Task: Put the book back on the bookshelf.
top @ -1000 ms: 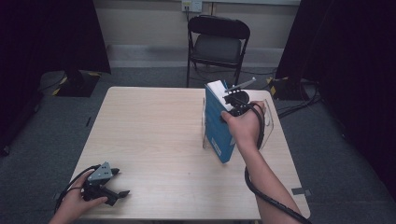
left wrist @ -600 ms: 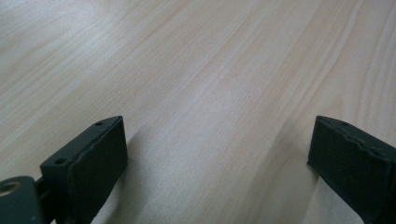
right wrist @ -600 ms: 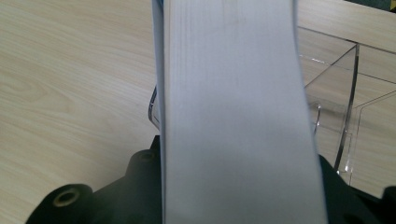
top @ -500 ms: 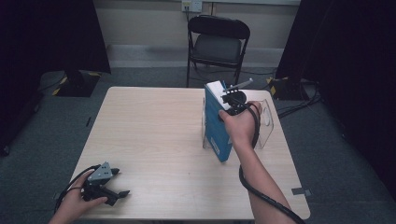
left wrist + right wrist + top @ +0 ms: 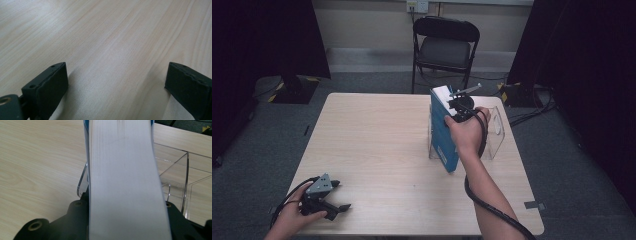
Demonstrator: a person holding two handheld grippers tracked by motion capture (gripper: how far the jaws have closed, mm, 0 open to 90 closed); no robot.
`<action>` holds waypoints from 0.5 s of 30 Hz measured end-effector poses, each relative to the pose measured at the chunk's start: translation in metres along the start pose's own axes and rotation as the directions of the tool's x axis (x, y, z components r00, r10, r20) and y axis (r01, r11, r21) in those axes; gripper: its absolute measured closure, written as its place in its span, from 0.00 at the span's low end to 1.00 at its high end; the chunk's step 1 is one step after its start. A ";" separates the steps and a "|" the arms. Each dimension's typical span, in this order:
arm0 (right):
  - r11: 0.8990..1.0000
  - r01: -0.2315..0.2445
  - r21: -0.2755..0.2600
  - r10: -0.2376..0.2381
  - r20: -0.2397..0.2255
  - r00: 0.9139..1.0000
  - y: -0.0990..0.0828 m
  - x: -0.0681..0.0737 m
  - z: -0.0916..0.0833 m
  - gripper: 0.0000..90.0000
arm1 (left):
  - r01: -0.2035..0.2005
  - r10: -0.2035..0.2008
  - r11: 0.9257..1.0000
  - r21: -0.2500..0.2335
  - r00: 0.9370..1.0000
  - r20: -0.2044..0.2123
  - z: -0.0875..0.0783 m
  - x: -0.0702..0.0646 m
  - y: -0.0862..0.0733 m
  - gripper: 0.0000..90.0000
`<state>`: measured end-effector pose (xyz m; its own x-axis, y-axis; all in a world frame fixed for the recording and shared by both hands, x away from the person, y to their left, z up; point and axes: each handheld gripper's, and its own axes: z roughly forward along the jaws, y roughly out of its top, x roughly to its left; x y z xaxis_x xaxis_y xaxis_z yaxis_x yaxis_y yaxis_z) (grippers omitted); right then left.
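At the near left corner of the table (image 5: 377,140) the person's left hand (image 5: 294,215) rests with the left gripper (image 5: 337,204) lying on the wood, its grey three-cornered plate facing up and its cable looping back beside the wrist. In the left gripper view its two black jaws stand spread wide apart with bare wood grain between them, pinching nothing.

Across a broad stretch of table to the right, the blue book (image 5: 443,135) stands on edge, tilted slightly, its blue cover facing left and its white page block (image 5: 125,180) turned toward the right gripper's camera. The book sits at the left side of a clear plastic stand (image 5: 494,131), whose transparent walls rise just beside it on the right.

The right hand (image 5: 468,134) holds the right gripper (image 5: 458,107) at the top of the book. In the right gripper view the page block runs straight up between the black jaws, which are closed against both sides of the book, pinching it. Beyond the table a black folding chair (image 5: 444,47) stands by the wall.
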<state>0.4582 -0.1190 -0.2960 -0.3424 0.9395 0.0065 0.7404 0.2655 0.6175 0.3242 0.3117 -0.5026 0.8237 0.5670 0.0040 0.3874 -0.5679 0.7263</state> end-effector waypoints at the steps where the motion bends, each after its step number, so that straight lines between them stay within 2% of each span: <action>1: 1.000 -0.001 -0.004 0.001 0.001 1.000 0.000 0.000 0.000 0.68 | 0.000 0.000 1.000 0.000 1.000 0.000 0.000 0.000 0.000 0.05; 4: 1.000 -0.002 -0.011 0.002 -0.001 1.000 0.001 0.001 0.001 0.68 | 0.000 0.000 1.000 0.000 1.000 0.000 0.000 0.000 0.000 0.05; 9: 1.000 0.002 0.015 -0.002 -0.002 1.000 -0.002 0.001 0.000 0.68 | 0.000 0.000 1.000 0.000 1.000 0.000 0.000 0.000 0.000 0.05; 15: 1.000 0.005 0.023 -0.005 0.002 1.000 -0.005 0.002 0.000 0.68 | 0.000 0.000 1.000 -0.001 1.000 0.000 0.000 0.000 0.000 0.05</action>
<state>0.4537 -0.1182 -0.2989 -0.3452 0.9385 0.0019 0.7516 0.2753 0.5994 0.3241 0.3116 -0.5027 0.8235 0.5674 0.0040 0.3873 -0.5673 0.7267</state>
